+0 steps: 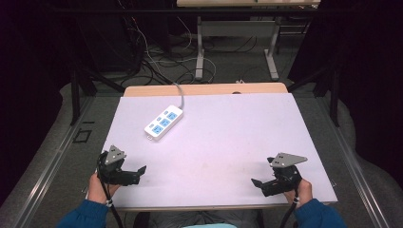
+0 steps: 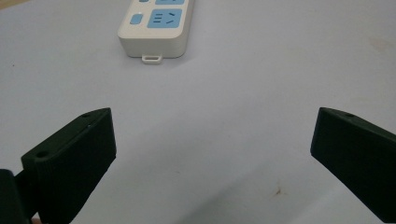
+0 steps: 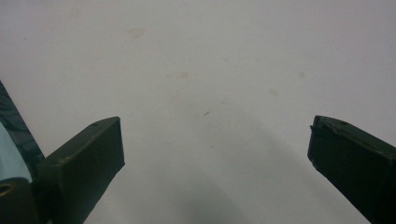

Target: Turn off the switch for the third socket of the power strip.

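White plastic power strip w/ blue socket faces (image 1: 164, 122) lies flat on the pale lilac tabletop (image 1: 228, 142), far-left part, angled so its grey cord (image 1: 180, 96) runs off toward the far edge. Its near short end, w/ a small hanging tab, faces the left gripper (image 1: 141, 169), as the left gripper view shows (image 2: 156, 28)

Left gripper sits at the near-left edge, well apart from the strip, jaws spread wide w/ nothing between them, just bare tabletop. Right gripper (image 1: 255, 182) rests near the near-right edge, jaws likewise fully apart & empty, pointing in across the surface; nothing but faint stains ahead of it in the right gripper view

Step in hand, by my reading: left side reaching for the strip, since it's the closer one & already aimed at it. To do it well:
- come in along the strip's long axis, straight at the tab end
- keep jaws wide until they straddle the narrow body, one per long side, then close
- grip the casing, not the tab or cord
- stay low so the lower edges don't ride up over the top face
- mind the cord: any pull or drag will swing the strip, so move slow

Right gripper could steady the far end if it pivots
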Motion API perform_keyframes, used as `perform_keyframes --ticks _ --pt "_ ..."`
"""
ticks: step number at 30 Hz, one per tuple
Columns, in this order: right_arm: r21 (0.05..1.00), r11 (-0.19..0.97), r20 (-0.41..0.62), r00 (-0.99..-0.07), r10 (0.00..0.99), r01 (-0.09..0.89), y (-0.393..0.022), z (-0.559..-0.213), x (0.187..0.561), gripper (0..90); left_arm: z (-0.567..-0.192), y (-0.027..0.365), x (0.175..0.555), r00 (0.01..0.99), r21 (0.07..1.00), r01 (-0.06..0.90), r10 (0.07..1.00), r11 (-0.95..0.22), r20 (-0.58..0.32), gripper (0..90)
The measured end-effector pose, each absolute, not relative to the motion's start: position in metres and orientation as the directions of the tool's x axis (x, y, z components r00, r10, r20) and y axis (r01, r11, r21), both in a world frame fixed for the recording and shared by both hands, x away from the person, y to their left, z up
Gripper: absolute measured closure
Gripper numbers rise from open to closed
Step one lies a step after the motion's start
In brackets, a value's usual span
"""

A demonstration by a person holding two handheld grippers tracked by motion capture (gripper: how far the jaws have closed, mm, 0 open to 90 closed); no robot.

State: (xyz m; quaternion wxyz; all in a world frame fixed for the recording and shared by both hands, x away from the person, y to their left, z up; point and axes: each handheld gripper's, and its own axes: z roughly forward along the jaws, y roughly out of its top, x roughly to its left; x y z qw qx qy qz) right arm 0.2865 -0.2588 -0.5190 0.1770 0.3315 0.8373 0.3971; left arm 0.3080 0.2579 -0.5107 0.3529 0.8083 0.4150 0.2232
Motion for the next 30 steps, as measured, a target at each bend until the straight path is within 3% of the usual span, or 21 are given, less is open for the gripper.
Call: perform_keyframes --ticks 30 --pt "0.781 0.467 -0.037 -0.716 0.697 0.414 -0.257 -0.519 0.286 3.2 -0.502 0.244 0.346 0.549 0.750 0.513 0.831 -0.418 0.088 0.0"
